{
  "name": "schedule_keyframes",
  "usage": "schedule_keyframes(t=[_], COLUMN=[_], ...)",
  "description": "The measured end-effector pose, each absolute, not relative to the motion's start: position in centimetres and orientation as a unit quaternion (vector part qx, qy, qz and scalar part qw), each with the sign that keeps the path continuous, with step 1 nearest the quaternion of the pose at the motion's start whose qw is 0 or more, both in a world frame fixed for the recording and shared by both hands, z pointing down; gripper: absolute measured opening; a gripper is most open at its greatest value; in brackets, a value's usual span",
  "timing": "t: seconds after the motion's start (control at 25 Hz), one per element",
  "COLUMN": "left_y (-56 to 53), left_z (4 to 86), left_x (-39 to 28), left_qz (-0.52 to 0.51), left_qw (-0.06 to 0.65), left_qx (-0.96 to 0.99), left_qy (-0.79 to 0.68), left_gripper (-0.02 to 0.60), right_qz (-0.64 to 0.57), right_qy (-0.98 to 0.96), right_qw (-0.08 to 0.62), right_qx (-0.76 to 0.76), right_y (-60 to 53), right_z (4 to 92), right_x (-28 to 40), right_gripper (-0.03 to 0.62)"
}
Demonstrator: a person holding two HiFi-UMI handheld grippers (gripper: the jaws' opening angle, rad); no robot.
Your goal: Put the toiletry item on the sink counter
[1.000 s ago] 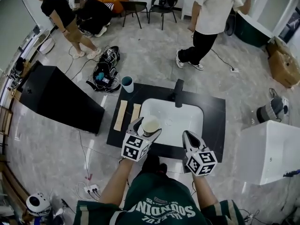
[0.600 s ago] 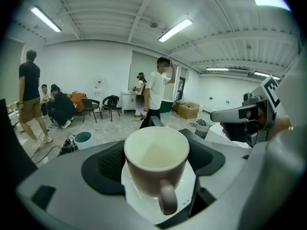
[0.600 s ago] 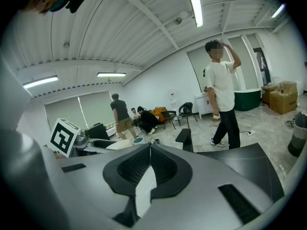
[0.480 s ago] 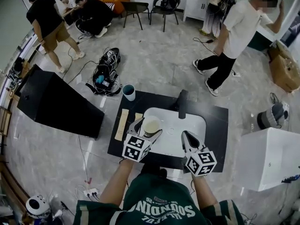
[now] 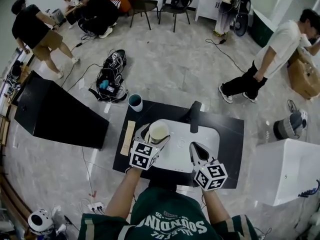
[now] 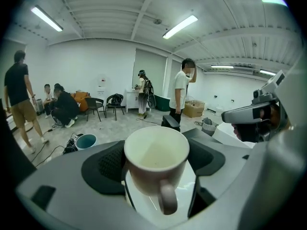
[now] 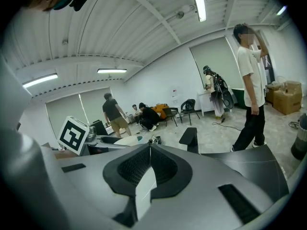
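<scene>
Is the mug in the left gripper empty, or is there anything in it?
Empty. The left gripper view looks into the upright mug and shows its bare pale bottom, with no liquid or item inside.

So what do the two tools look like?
Both are grey, with black textured pads. The left tool and right tool each carry a white cube with black square markers. The person wears a dark green shirt with white lettering and striped sleeves.
</scene>
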State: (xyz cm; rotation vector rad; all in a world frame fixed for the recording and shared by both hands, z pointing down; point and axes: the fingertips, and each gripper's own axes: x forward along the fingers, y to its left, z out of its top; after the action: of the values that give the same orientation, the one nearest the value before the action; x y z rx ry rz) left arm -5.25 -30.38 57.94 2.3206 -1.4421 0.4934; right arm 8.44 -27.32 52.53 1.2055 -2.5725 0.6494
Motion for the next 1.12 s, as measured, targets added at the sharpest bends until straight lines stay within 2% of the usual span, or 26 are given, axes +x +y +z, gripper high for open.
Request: schedule_keyframes(t=[0.8,1.12], left_y=[-43.6,-47.3], left_z=[66.8,70.2], left_x=[-11.2,-11.1], left_qz=[0.207,0.225], left_qw=[0.214,0.219], left_qx=[0.769,0.764], left_qy=[-0.566,-0.564], left_gripper=[0.411,0.411], right_qz=[0.261,0.274], right_qy=[-0.862,-0.851], right_qw=[0.159,0.175], right_qx=[0.404,0.412], right_y=[-31.3,-32.7], right_z=[56.9,58.5], right_x=[6.4,7.2], right_gripper=[0.041,0.041])
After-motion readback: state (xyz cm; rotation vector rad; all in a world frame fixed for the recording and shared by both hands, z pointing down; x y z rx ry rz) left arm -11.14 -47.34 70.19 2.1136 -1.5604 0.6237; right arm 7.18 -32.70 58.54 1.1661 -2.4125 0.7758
